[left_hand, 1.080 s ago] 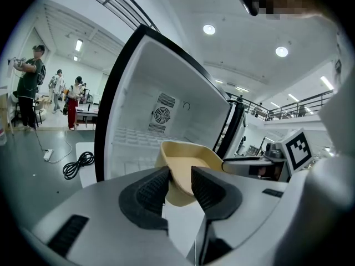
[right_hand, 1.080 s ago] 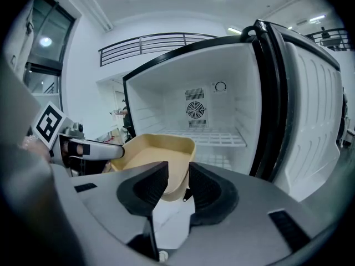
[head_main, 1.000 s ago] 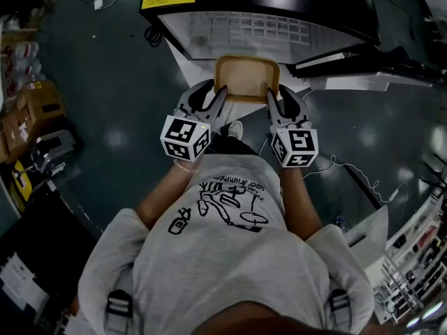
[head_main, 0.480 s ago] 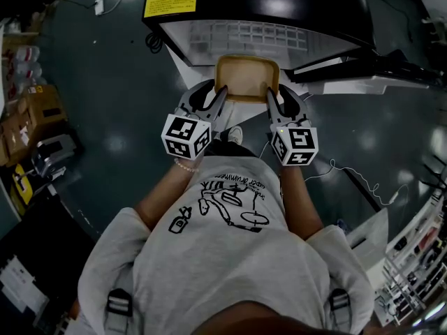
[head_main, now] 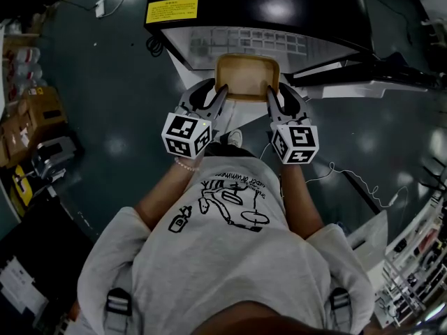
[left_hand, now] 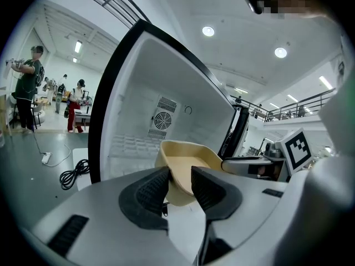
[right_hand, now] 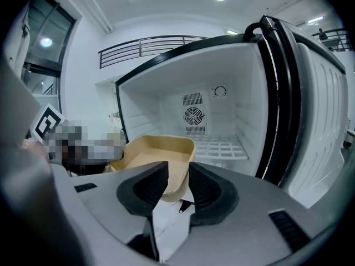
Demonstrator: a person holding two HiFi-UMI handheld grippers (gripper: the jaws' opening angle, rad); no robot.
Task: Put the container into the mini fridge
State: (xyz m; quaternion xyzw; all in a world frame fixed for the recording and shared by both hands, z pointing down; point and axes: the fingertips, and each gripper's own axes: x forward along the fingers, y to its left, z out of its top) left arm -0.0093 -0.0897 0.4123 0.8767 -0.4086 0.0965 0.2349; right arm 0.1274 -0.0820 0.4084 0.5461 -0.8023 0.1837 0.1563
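Advance the container (head_main: 246, 77), clamped at its near rim between the fingers of the left gripper (left_hand: 180, 173) and right gripper (right_hand: 178, 170) (one per side), level from just outside the open mini fridge (right_hand: 244, 93) onto its wire shelf (right_hand: 222, 147).

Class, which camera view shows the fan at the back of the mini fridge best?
The right gripper view: the fan faces it squarely, unblocked. The left gripper view shows it smaller and slanted. The head view does not show it.
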